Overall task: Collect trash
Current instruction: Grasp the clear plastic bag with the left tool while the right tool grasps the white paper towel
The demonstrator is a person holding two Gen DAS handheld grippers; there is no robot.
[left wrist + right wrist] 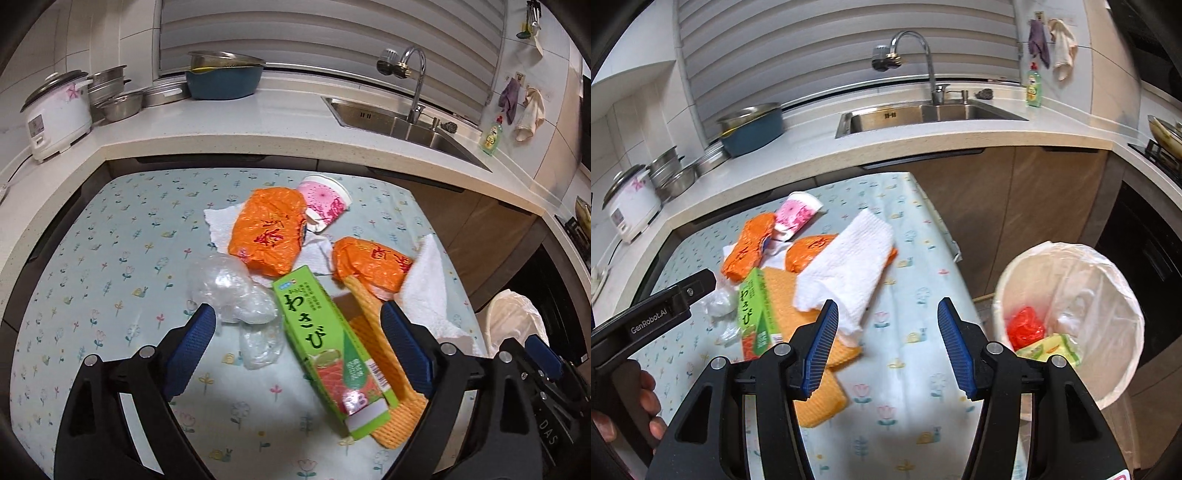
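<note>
The left gripper (295, 347) hangs closest to the lens, its blue fingers (194, 347) spread wide with nothing pressed between them; the green wasabi box (328, 347) lies in the gap, untouched by either pad. Everything else sits around that box: an orange foam net (384, 373) runs under its right side, crumpled clear plastic (236, 295) lies just to its left, two orange bags (267, 232) and a pink paper cup (325, 197) lie beyond it, and a white paper towel (849, 269) drapes over the farther bag. The right gripper (886, 350) hovers to the right of the box, fingers parted and empty (a bare stretch of patterned worktop (905, 369) shows between them). Past the worktop's right edge stands the lined trash bin (1067, 325), already holding red and yellow-green scraps; its lower rim is cut off by the gripper frame. A hand (631, 406) shows only partly at the lower left. The kitchen counter with its sink (923, 114) closes off the far side.
</note>
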